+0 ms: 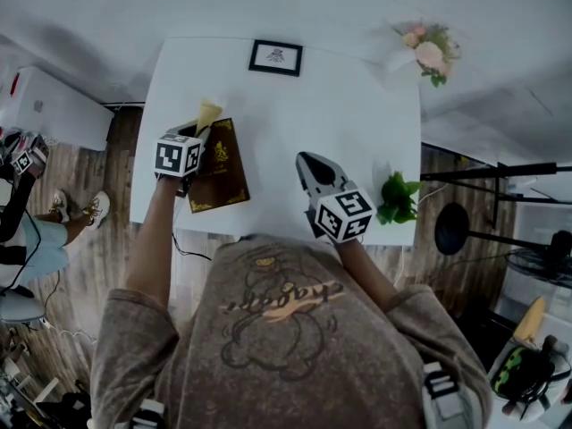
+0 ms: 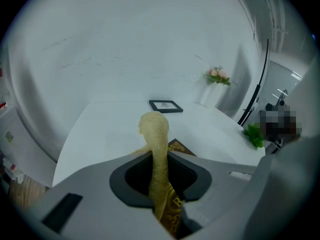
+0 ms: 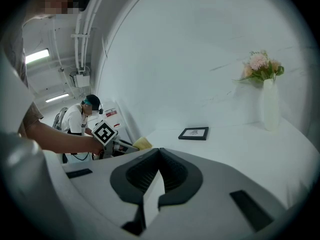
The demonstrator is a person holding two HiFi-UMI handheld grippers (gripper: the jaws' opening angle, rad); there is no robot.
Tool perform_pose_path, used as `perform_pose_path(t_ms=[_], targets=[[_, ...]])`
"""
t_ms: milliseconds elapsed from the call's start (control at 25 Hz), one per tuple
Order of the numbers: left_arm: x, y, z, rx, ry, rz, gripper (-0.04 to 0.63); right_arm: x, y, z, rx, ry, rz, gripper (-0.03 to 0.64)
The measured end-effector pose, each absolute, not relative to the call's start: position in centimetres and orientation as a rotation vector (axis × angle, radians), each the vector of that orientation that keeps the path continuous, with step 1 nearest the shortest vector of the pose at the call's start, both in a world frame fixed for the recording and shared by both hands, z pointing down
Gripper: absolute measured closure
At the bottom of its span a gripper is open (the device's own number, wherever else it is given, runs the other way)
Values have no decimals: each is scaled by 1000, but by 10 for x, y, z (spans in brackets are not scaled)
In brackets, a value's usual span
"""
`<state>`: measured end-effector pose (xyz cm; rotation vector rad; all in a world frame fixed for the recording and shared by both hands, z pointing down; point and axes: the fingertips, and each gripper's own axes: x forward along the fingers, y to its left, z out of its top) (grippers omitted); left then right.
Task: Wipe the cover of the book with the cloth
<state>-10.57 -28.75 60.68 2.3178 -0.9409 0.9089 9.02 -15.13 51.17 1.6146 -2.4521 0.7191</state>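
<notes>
Here, cloth gripped over the book.
The brown book (image 1: 223, 172) lies near the table's (image 1: 349, 105) left edge. The left gripper (image 2: 159, 156) is above it, jaws pinched on the yellow cloth (image 2: 156, 134). The right gripper (image 3: 160, 151) hovers to its right, jaws together, empty.

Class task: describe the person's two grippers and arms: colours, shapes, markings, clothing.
Both the left gripper and right gripper are grey, tapering to a point, with dark ribbed pads inside. Each carries a white cube of black square markers. The person wears a brownish short-sleeved T-shirt with a printed figure.
</notes>
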Motion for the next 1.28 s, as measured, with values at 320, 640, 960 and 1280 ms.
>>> perform_pose_path(t_ms=[320,640,960,1280], targets=[[-85,-267,608,2382,-825,939,534,100,-142,511,1632,-2445,725,623],[-76,-227,605,2428,-674,956,534,103,-135,507,1577,-2467,694,623],[-78,-192,605,2467,-612,967,534,93,-128,503,1495,-2502,672,623],[-89,-156,604,2431,-621,950,534,81,-119,503,1379,-2542,660,623]])
